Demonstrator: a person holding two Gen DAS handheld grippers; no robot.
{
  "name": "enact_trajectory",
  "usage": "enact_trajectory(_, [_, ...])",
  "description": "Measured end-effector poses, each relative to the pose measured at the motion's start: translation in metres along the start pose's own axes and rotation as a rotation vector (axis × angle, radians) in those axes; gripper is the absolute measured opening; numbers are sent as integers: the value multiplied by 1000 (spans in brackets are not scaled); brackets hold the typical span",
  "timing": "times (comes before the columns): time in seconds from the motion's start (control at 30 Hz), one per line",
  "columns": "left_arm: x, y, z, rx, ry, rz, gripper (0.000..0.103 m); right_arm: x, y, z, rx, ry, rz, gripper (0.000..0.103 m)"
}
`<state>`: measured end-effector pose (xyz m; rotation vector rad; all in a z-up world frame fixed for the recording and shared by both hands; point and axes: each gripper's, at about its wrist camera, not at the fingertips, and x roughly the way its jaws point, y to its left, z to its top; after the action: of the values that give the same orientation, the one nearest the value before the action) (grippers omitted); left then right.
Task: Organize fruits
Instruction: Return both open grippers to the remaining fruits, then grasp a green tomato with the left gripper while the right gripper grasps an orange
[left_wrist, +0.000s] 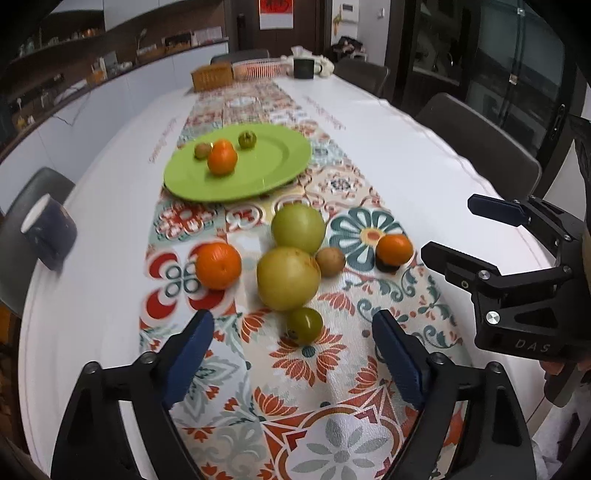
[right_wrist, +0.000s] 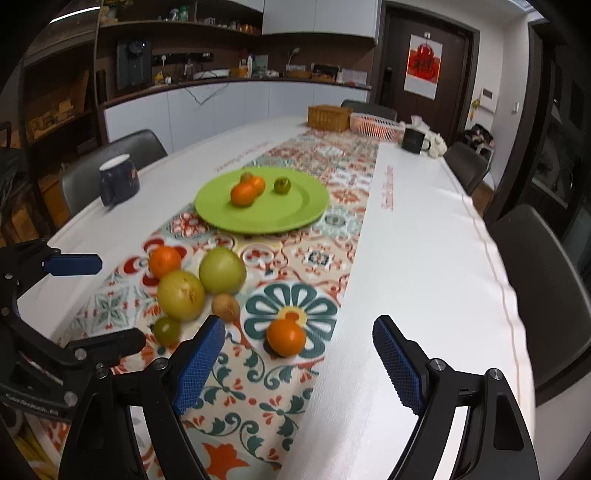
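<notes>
Both claws, left gripper (left_wrist: 293, 350) & right gripper (right_wrist: 299, 354), hang wide w/ nothing held, angled down over loose fruits on the runner, small green fruit (left_wrist: 304, 325) & orange (right_wrist: 286, 336) nearest, probably bound for green plate (left_wrist: 280, 162).

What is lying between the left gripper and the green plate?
In the left wrist view, between the left gripper and the green plate lie a small green fruit and two large yellow-green fruits.

Lime-green plate (left_wrist: 280, 162); orange mandarin (left_wrist: 218, 265); yellow-green apple (left_wrist: 288, 278); floral orange-teal runner (left_wrist: 332, 369); white tablecloth (left_wrist: 92, 277).
</notes>
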<state>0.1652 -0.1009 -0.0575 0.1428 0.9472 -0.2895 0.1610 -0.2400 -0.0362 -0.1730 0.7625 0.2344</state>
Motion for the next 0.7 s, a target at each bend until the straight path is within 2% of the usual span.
enact_trajectory(0.17, [21, 1, -3, -24, 59, -26, 72, 20, -3, -8, 8, 48, 18, 80])
enact_trajectory(0.63, [45, 2, -1, -42, 96, -49, 40, 63, -8, -13, 64, 125, 66, 53])
enact_trajectory(0.7, [47, 2, -1, -45, 100, -53, 38, 66, -8, -12, 71, 131, 73, 49])
